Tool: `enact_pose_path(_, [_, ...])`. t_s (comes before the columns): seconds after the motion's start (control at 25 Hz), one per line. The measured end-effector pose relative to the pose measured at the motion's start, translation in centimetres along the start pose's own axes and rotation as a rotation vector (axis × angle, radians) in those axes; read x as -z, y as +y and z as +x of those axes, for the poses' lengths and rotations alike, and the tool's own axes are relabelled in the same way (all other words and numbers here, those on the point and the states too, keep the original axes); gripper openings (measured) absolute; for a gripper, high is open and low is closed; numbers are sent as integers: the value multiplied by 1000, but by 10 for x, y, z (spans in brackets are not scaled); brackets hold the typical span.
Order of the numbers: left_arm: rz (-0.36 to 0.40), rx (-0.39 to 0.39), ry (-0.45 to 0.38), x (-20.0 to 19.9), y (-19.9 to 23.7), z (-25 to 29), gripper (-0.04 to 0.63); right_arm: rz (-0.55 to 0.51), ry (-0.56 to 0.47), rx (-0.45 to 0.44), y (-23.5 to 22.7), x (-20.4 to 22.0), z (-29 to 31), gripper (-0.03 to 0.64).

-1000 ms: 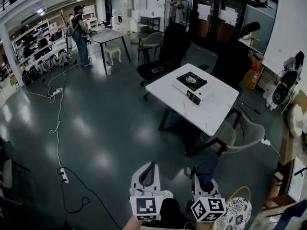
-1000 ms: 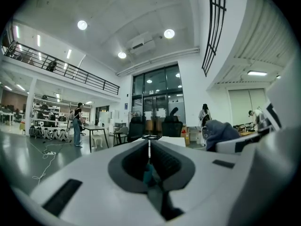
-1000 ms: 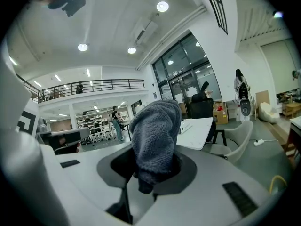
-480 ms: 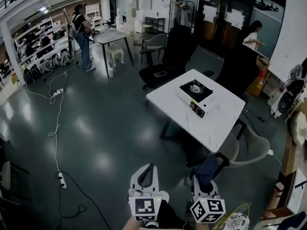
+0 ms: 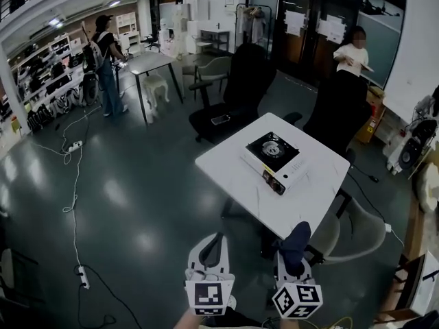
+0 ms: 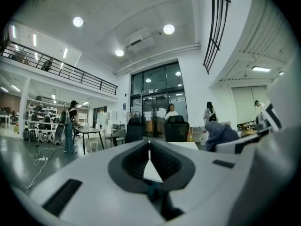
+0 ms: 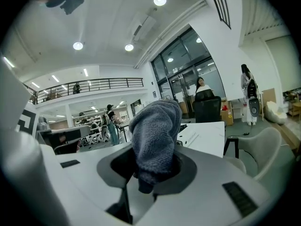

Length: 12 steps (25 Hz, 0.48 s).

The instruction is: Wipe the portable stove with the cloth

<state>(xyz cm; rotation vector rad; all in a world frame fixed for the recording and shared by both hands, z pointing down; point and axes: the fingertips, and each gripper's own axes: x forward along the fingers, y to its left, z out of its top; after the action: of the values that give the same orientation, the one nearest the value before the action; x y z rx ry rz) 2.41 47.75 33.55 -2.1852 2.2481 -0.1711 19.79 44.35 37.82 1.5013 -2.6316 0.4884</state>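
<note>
Gripping the cloth: the right gripper (image 7: 151, 171) has its jaws closed part-way onto a bunched grey-blue cloth (image 7: 156, 133); the pinch sits low on the wad, so a loose lump stands proud of the tips, probably to serve as the wiping face
Left gripper: the left gripper (image 6: 149, 147) has its jaws meeting tip to tip with nothing between them; it looks spare, perhaps kept free to steady the stove
Portable stove: the portable stove (image 5: 274, 159) lies burner-up near the middle of the white table (image 5: 312, 201), well apart from both grippers; its top is exposed and unobstructed for a wipe
Pair in head view: both grippers are low and side by side, aimed toward the table; the cloth touches nothing but its own jaws
Stage: approach, by my reading; wiping not yet begun
Chairs: black chairs (image 5: 236, 88) ring the far side; the near edge looks the open way in
</note>
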Motion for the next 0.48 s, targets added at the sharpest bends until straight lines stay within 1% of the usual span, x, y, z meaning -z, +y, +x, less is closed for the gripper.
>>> enact_pose_path(0.2, [4, 9, -2, -3, -5, 50, 21, 2, -1, 7, -26, -13, 40, 106])
enact_pose_path(0.48, [-4, 25, 26, -2, -6, 96, 21, 16, 19, 21, -49, -23, 73, 106])
